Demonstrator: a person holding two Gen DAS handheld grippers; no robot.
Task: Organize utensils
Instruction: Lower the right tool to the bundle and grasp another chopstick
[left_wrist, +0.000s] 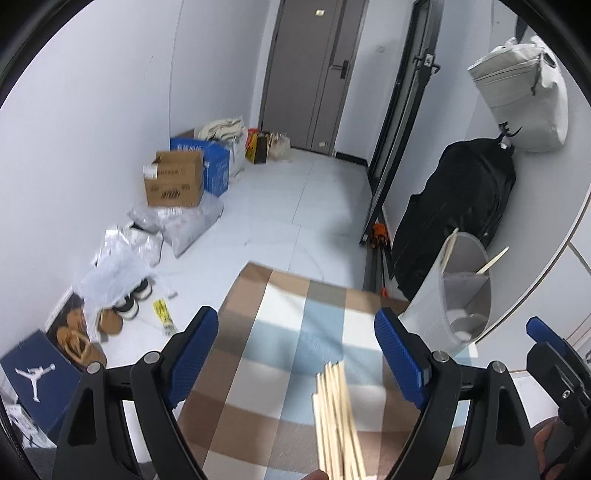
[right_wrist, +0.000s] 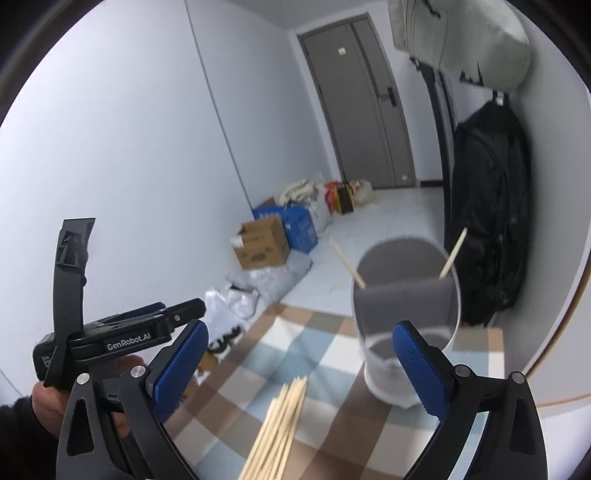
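A bundle of wooden chopsticks (left_wrist: 338, 417) lies on the checked tablecloth (left_wrist: 280, 332), below and between my left gripper's open jaws (left_wrist: 295, 343). It also shows in the right wrist view (right_wrist: 280, 424). A white cylindrical utensil holder (right_wrist: 406, 317) with a grey divider stands at the cloth's far right and holds two chopsticks (right_wrist: 347, 262); it shows in the left wrist view too (left_wrist: 454, 295). My right gripper (right_wrist: 299, 362) is open and empty, just in front of the holder. The left gripper is empty.
Cardboard and blue boxes (left_wrist: 177, 177), plastic bags and shoes (left_wrist: 125, 302) line the left wall on the floor. A black bag (left_wrist: 461, 210) and a grey bag (left_wrist: 524, 92) hang at the right wall. A grey door (left_wrist: 310, 74) is at the back.
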